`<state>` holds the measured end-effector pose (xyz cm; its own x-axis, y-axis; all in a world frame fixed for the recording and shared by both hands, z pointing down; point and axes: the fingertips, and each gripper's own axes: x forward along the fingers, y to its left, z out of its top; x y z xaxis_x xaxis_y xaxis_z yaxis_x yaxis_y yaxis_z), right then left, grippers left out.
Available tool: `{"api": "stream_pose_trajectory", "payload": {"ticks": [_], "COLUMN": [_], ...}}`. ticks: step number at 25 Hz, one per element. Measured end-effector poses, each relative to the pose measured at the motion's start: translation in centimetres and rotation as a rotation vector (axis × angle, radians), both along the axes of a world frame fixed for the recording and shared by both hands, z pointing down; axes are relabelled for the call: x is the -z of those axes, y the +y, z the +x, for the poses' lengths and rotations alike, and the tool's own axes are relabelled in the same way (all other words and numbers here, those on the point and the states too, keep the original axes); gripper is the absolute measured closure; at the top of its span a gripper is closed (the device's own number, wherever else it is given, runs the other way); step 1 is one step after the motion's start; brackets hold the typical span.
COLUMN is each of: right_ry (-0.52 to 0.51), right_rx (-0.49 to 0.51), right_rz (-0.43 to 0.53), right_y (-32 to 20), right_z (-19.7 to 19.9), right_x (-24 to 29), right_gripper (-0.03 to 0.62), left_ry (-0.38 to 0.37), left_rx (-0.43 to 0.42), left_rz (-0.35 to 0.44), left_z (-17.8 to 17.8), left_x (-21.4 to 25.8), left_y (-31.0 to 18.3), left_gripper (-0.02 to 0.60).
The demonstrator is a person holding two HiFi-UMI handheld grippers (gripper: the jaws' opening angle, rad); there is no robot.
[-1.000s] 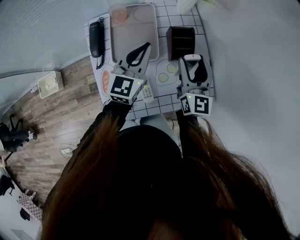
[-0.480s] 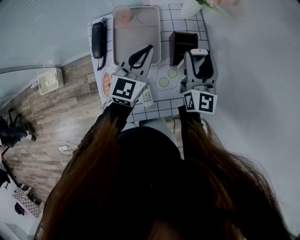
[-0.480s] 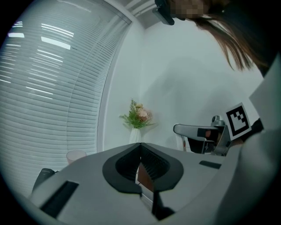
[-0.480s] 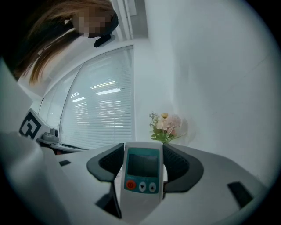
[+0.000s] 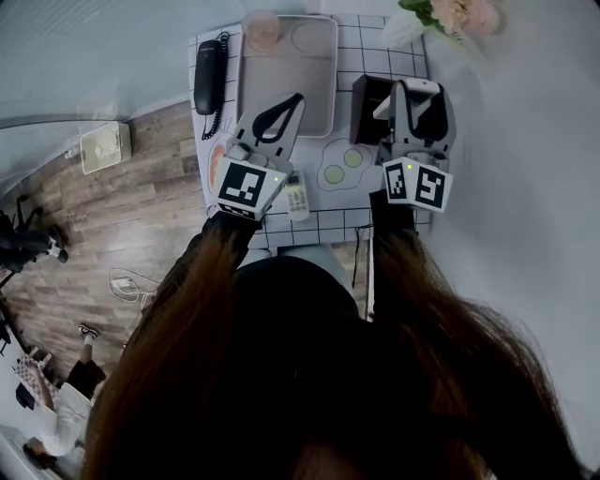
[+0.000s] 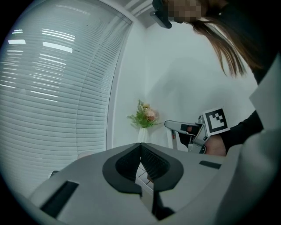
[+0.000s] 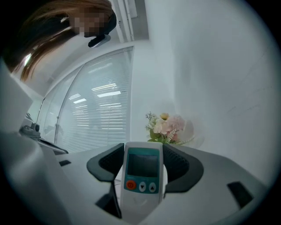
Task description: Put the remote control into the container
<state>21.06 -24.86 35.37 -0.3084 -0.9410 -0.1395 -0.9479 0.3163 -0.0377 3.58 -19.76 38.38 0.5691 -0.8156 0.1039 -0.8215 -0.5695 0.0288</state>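
A white remote control point(image 7: 142, 173) with a screen and a red button stands upright between the jaws of my right gripper point(image 7: 142, 154), which is shut on it. In the head view the right gripper point(image 5: 419, 91) hangs at the right edge of a dark open container point(image 5: 367, 101) on the checked tablecloth. My left gripper point(image 5: 281, 111) is over the near edge of a grey tray point(image 5: 314, 56). In its own view the left gripper point(image 6: 140, 147) is shut, its tips meeting on nothing. A second small white remote point(image 5: 296, 195) lies on the cloth by the left gripper's body.
A black telephone point(image 5: 208, 75) lies at the table's left edge, beside a pink cup point(image 5: 262, 30) at the tray's far corner. A vase of flowers point(image 5: 459, 14) stands at the back right. Fried-egg prints point(image 5: 342, 167) mark the cloth. Wooden floor lies to the left.
My right gripper has carried the remote away from me, up beside the dark container. The left gripper has stayed shut over the tray's near edge.
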Motion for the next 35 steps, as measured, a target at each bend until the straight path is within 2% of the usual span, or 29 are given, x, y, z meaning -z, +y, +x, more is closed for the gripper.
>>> {"api": "stream_pose_trajectory", "payload": {"ticks": [10,14,20,26,29,35], "right_ry": [-0.039,-0.025,0.045,0.134,0.149,0.184], "right_rx": [-0.007,-0.009,-0.033,-0.102,-0.1,-0.086], "right_rz": [0.027,0.008,-0.092,-0.305,-0.344,-0.356], "right_y": [-4.1,-4.5,-3.5,-3.1,-2.8,-2.8], "right_z": [0.0,-0.1,0.0,0.6,0.6,0.4], "right_x": [0.0,-0.9,-4.3,-8.5,-9.7,-10.1], "right_gripper": [0.333,0.333,0.333,0.335,0.336,0.335], "left_ry": [-0.021,-0.017,-0.017,-0.008,-0.013,-0.006], "left_rx": [0.032,0.044,0.045,0.04,0.033,0.034], "left_rz": [-0.007,-0.014,-0.015,-0.02,-0.019,-0.044], "left_z": [-1.5,-1.8,-1.9,-1.5,-1.4,-1.3], "left_x": [-0.2,-0.4,-0.3,-0.7,-0.6,-0.9], "left_y": [0.2,0.3,0.2,0.2,0.1,0.1], "left_gripper": [0.574,0.572,0.572,0.572,0.572,0.572]}}
